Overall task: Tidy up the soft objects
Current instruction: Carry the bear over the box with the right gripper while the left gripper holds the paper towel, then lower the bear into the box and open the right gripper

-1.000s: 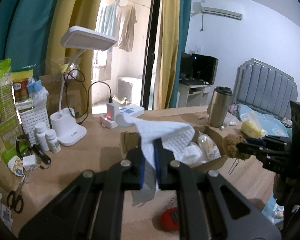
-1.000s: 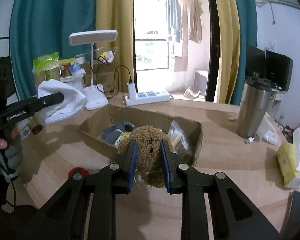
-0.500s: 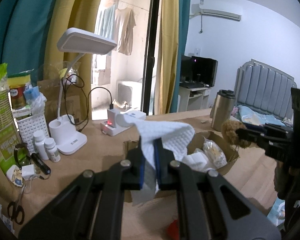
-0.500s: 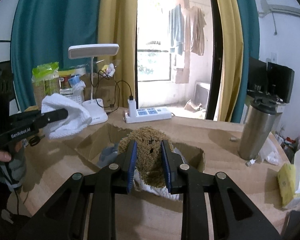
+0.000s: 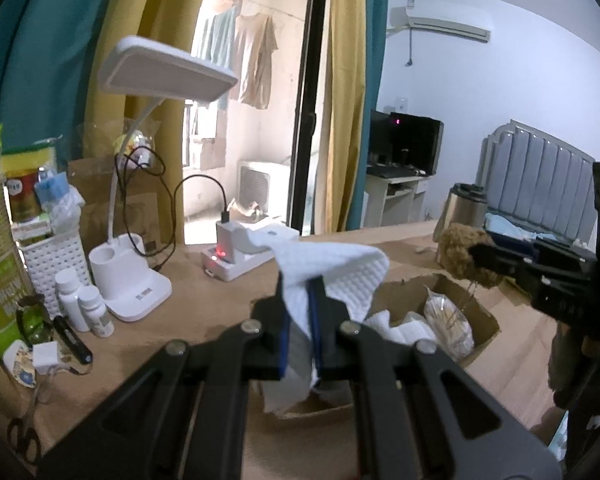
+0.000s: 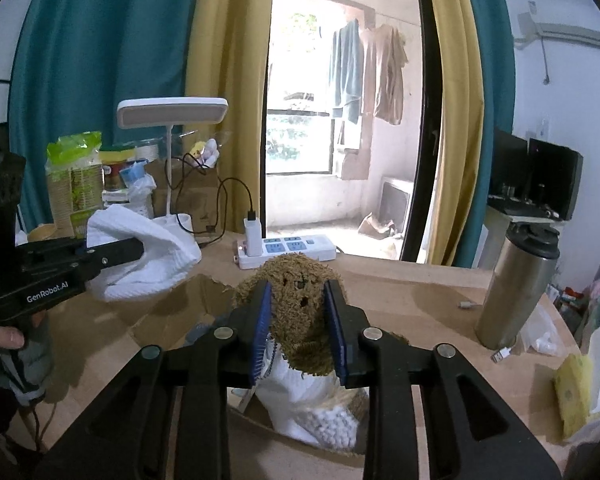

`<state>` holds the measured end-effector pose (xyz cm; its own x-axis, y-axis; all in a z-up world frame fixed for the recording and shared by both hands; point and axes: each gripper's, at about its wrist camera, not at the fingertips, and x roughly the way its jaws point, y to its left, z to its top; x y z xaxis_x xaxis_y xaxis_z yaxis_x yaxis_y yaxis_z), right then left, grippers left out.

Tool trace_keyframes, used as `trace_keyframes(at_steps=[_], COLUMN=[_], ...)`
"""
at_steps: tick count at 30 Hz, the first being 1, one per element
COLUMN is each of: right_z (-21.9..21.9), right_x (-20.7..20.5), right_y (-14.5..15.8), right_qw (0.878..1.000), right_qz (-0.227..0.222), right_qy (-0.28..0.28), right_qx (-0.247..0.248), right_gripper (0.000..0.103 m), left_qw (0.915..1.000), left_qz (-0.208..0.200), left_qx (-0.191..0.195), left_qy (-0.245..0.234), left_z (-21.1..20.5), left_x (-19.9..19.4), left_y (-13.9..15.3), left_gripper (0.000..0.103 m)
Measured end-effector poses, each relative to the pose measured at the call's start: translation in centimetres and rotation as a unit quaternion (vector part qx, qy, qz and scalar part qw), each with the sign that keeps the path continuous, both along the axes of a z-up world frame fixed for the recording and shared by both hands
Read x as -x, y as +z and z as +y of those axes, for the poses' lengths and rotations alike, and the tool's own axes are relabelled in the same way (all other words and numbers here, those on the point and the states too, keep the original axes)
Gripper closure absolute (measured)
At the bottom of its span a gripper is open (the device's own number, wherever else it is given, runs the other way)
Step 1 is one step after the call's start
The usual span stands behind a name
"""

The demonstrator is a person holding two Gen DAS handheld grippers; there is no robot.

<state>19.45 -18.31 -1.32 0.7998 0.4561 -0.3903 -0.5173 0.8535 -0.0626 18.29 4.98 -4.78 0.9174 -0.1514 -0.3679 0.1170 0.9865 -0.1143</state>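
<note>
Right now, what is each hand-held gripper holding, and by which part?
Left hand-held gripper: shut on a fold of the white towel. Right hand-held gripper: brown plush toy between its pads by the head, jaws opening.

Left tool (image 5: 299,320) clamped, right tool (image 6: 299,322) opening

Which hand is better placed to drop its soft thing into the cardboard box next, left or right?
Probably the right. The right gripper holds the brown plush toy directly above the cardboard box, and its jaws are opening. The left gripper is shut on the white towel, which hangs nearer the box's edge.
</note>
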Motion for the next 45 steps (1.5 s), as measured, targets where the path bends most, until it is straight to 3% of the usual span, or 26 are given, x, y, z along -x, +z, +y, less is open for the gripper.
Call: trace_keyframes(at_steps=[15, 29, 40, 42, 45], right_z=[1.1, 2.0, 2.1, 2.0, 2.0], right_x=[-3.1, -5.2, -5.8, -5.7, -5.5], right_y=[-2.3, -4.5, -5.3, -5.3, -5.0], right_qw=[1.0, 0.998, 0.996, 0.996, 0.996], right_qz=[0.028, 0.066, 0.083, 0.086, 0.082], right_qy=[-0.013, -0.013, -0.015, -0.014, -0.016], right_qx=[0.007, 0.009, 0.009, 0.007, 0.007], right_gripper=[0.072, 0.067, 0.065, 0.062, 0.057], left_qw=[0.9994, 0.9976, 0.9955, 0.995, 0.9955], left_qz=[0.03, 0.064, 0.094, 0.098, 0.093], left_qx=[0.004, -0.02, -0.015, -0.018, -0.02], left_qy=[0.015, 0.02, -0.001, -0.005, -0.002], left_z=[-0.3, -1.4, -2.2, -2.4, -2.6], left_x=[-3.3, -5.3, -6.2, -6.2, -5.9], left_y=[-2.0, -3.3, -4.2, -4.3, -4.0], left_gripper=[0.094, 0.092, 0.092, 0.089, 0.076])
